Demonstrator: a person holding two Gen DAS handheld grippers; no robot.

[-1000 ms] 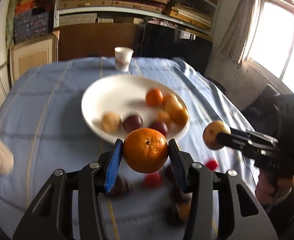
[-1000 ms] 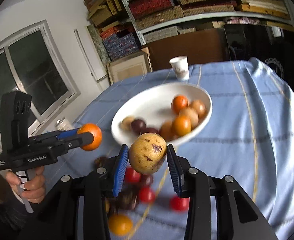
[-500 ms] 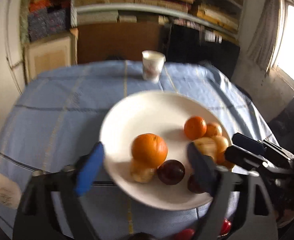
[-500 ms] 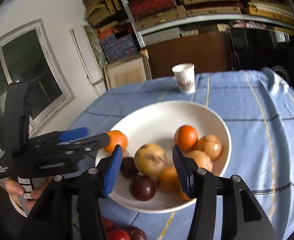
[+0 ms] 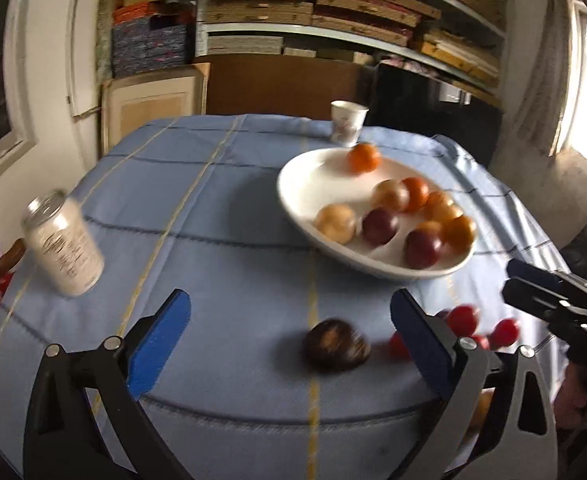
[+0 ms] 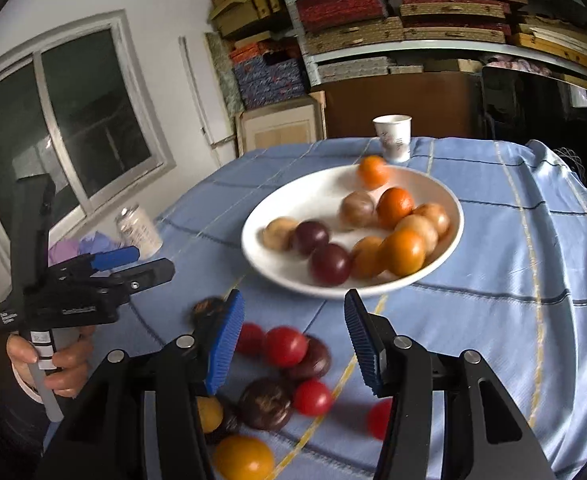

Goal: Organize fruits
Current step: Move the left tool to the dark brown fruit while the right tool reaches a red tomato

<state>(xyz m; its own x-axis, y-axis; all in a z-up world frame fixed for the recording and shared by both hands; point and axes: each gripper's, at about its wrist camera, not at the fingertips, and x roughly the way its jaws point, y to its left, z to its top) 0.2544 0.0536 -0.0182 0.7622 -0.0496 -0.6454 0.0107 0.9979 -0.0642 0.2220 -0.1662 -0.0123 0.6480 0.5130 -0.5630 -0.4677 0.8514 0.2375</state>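
Ten or so fruits already sit in the white bowl (image 6: 253,236): oranges, pale brown ones and dark plums, most crowded toward its 3 o'clock side, with one blurred orange (image 6: 372,171) near the rim at 12 o'clock, by the paper cup (image 6: 393,137). That part of the sorting looks done.

Plenty is left. On the blue-clothed counter (image 6: 513,280), at about 6 o'clock from the bowl, loose fruit lies scattered: small red tomatoes (image 6: 285,346), dark passion fruits (image 6: 265,403) and a yellow fruit (image 6: 243,458) at the lower edge.

The left claw (image 5: 289,332) has just been opening and now stands spread wide and empty, its blue pads well apart over a dark round fruit (image 5: 335,344) on the cloth. The right claw (image 6: 291,340) has also just been opening; it is partly spread, gripping nothing, hanging above the red and dark cluster.

Judging by this, both hands are turning toward the next pick-ups, and the task is around halfway. A can (image 5: 63,246) stands on the counter at 9 o'clock of the bowl.
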